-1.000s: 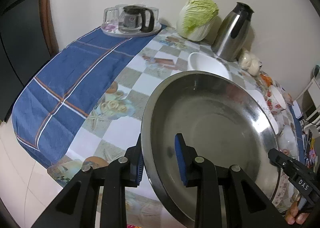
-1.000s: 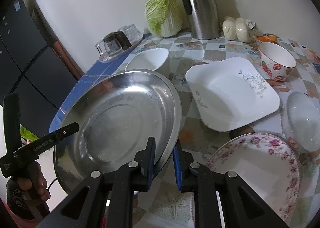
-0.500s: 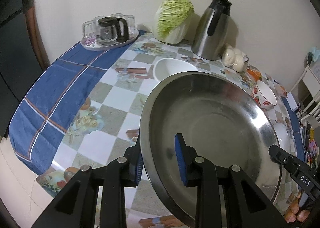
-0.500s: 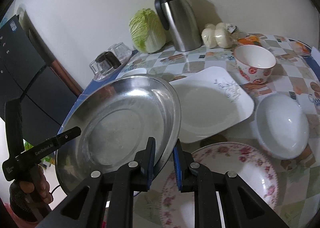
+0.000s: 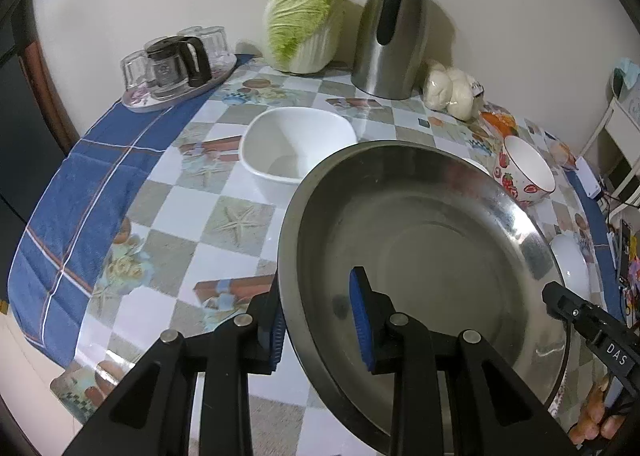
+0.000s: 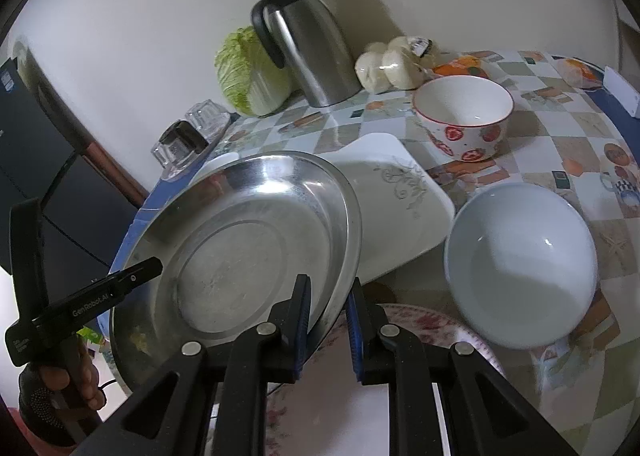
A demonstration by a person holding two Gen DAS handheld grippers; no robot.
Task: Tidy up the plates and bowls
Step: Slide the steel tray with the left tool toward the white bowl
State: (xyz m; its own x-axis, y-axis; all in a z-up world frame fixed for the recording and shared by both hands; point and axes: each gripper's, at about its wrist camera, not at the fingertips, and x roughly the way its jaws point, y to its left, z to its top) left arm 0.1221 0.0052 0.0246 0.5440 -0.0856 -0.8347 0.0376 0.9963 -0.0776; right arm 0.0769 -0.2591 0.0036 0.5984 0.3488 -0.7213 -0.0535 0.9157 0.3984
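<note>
Still both hand-held grippers clamped on steel plate, now farther right.

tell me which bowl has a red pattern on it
The round strawberry-printed bowl with the red rim, near the steel jug; the other two bowls are plain white.

Left tool closed on steel dish rim, right tool clamping the opposite rim
</note>
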